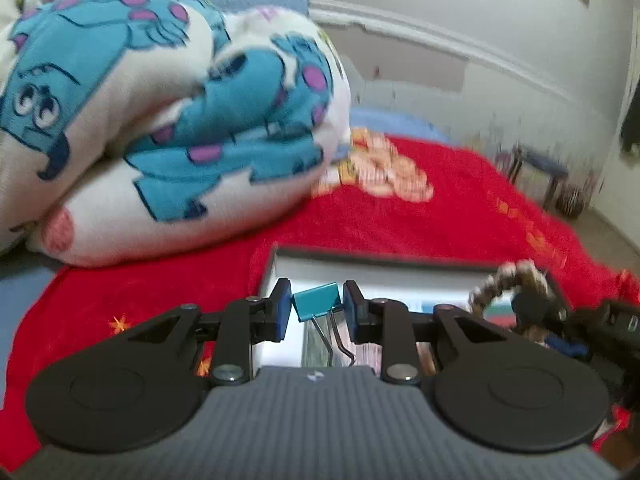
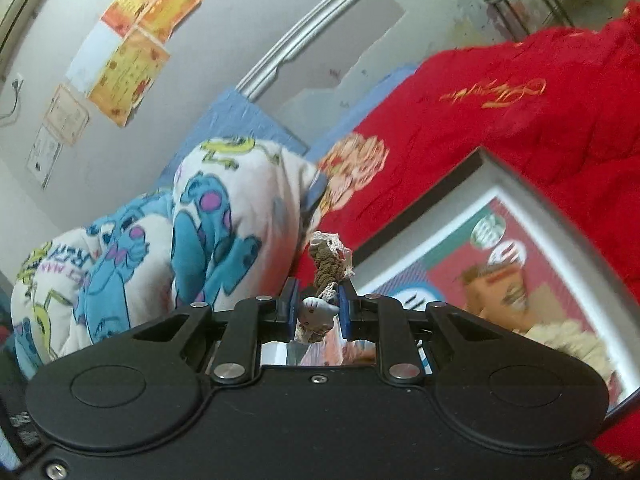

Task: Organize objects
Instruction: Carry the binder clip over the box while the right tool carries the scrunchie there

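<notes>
Binder clip [image 1: 317,301] in left gripper [image 1: 316,306] jaws, over box [image 1: 400,276].

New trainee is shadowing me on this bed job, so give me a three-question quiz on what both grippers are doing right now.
1. True or false: the left gripper grips a teal binder clip.
2. The right gripper holds: A) a pen B) a scrunchie with a cat charm C) nothing.
3. What colour blanket does the tray sit on?

Key: 1 true; 2 B; 3 red.
</notes>
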Available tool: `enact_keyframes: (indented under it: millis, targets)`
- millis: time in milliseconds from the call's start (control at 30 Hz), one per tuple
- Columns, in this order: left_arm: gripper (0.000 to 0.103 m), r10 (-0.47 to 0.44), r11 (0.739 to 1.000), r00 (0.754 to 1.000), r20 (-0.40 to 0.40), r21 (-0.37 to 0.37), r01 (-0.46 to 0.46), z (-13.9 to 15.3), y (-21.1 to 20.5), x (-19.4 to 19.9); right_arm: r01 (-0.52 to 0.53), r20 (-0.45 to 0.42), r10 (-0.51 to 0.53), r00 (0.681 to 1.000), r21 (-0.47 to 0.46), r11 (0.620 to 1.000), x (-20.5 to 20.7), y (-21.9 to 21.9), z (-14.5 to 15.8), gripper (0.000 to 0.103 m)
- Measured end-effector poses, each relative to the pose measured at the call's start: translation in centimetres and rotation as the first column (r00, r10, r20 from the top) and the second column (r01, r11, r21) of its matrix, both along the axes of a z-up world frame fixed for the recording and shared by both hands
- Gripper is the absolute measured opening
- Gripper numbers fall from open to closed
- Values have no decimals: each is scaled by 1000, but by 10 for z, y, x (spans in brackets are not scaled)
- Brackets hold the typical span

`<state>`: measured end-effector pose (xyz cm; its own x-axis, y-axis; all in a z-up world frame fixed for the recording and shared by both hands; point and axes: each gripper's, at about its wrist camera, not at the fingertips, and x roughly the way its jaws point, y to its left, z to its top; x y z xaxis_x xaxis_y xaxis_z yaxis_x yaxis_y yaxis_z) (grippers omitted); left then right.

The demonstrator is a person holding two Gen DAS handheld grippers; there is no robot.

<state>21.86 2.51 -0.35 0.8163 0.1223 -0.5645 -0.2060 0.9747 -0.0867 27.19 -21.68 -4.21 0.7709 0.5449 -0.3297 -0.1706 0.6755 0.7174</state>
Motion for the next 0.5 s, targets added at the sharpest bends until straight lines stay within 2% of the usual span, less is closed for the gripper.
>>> enact_keyframes:
  millis: [267,500]
  targets:
    - [32,-10,999,996,-93,29,12,-24,-15,8,-29,-22,28,999,-60,998,0,20,-6,20]
    - [33,-24,997,991,-131,64,32,-32,-23,11,-19,-59,15,998,-69,997,3,17,-11,20]
